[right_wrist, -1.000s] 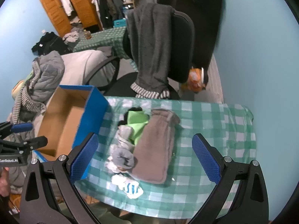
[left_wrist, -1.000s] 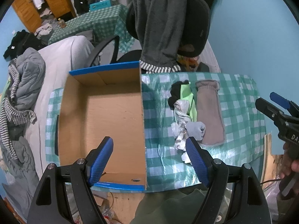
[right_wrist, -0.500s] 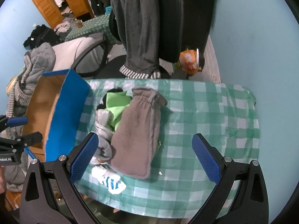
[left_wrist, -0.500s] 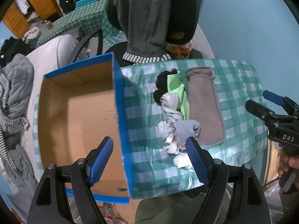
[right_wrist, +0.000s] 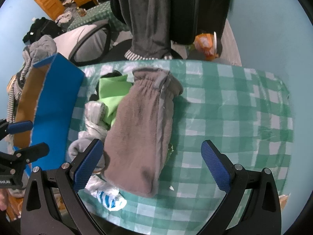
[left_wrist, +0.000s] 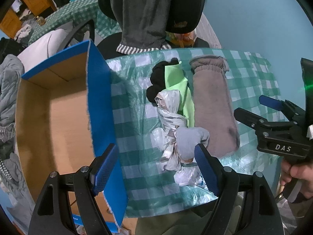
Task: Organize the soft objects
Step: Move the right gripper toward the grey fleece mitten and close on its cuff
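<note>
A pile of soft things lies on the green checked tablecloth (left_wrist: 252, 82): a long grey-brown fleece mitten (left_wrist: 213, 107) (right_wrist: 140, 135), a lime green cloth (left_wrist: 178, 84) (right_wrist: 111, 96), a black sock (left_wrist: 156, 82), a twisted silver plastic bag (left_wrist: 170, 113), a grey sock ball (left_wrist: 189, 139) and a white-and-blue striped sock (right_wrist: 109, 197). An empty blue cardboard box (left_wrist: 97, 101) (right_wrist: 56, 101) stands left of them. My left gripper (left_wrist: 156, 170) is open above the table's near edge by the box wall. My right gripper (right_wrist: 150, 168) is open over the mitten's near end.
A black office chair draped with a dark grey garment (left_wrist: 144, 9) (right_wrist: 148, 15) stands behind the table. The blue wall (right_wrist: 273, 29) lies to the right. Clothes are heaped on a second chair (left_wrist: 9, 90) at the left. An orange bag (right_wrist: 205, 43) sits behind the table.
Both grippers have moved closer to the table and the pile. The left one has shifted right, from over the box to over the tablecloth. Both stay open.
</note>
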The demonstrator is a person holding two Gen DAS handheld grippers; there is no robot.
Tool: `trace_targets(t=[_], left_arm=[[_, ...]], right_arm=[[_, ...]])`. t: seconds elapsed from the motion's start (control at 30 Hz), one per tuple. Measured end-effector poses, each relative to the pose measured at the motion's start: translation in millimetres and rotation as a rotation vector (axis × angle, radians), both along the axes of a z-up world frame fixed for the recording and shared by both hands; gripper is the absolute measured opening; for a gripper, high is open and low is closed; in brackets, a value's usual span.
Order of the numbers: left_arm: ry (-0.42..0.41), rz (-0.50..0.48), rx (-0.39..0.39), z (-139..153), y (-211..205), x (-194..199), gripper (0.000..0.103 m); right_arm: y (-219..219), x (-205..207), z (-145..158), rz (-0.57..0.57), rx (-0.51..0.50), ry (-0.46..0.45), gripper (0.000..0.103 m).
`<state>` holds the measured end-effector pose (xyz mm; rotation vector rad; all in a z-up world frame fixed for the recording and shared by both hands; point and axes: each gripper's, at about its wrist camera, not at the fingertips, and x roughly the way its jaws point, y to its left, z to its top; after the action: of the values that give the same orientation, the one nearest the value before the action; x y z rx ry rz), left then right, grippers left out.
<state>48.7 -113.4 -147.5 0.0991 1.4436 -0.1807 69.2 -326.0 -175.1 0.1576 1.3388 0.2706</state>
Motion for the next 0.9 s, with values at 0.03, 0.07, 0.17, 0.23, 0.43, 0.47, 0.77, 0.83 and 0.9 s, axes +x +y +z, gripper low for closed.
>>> trace_targets(t=[0.03, 0.07, 0.17, 0.23, 0.43, 0.47, 0.77, 0.83, 0.9], left_arm=[[0.003, -0.003, 0.000, -3, 0, 1, 0.081], [0.007, -0.006, 0.001, -5, -1, 1, 0.081], [0.016, -0.020, 0.000, -14, -5, 1, 0.081], [0.026, -0.025, 0.006, -20, -7, 1, 0.081], [0.046, -0.031, 0.008, -31, -11, 4, 0.081], [0.047, -0.031, 0.009, -32, -11, 4, 0.081], [0.065, -0.022, 0.007, -39, -9, 7, 0.081], [0.062, -0.021, 0.007, -37, -10, 5, 0.081], [0.059, -0.021, 0.004, -35, -10, 4, 0.081]], right_arm=[[0, 1, -4, -0.001, 0.004, 0.007, 0.100], [-1, 2, -8, -0.003, 0.008, 0.015, 0.100], [-2, 3, -19, -0.006, 0.001, 0.039, 0.100], [-2, 3, -25, -0.006, 0.001, 0.047, 0.100], [3, 4, -38, 0.022, 0.004, 0.068, 0.096], [5, 3, -40, 0.026, 0.005, 0.072, 0.096], [17, 3, -51, 0.041, 0.058, 0.109, 0.065], [19, 3, -50, 0.045, 0.052, 0.108, 0.040], [17, 2, -49, 0.038, 0.062, 0.118, 0.020]])
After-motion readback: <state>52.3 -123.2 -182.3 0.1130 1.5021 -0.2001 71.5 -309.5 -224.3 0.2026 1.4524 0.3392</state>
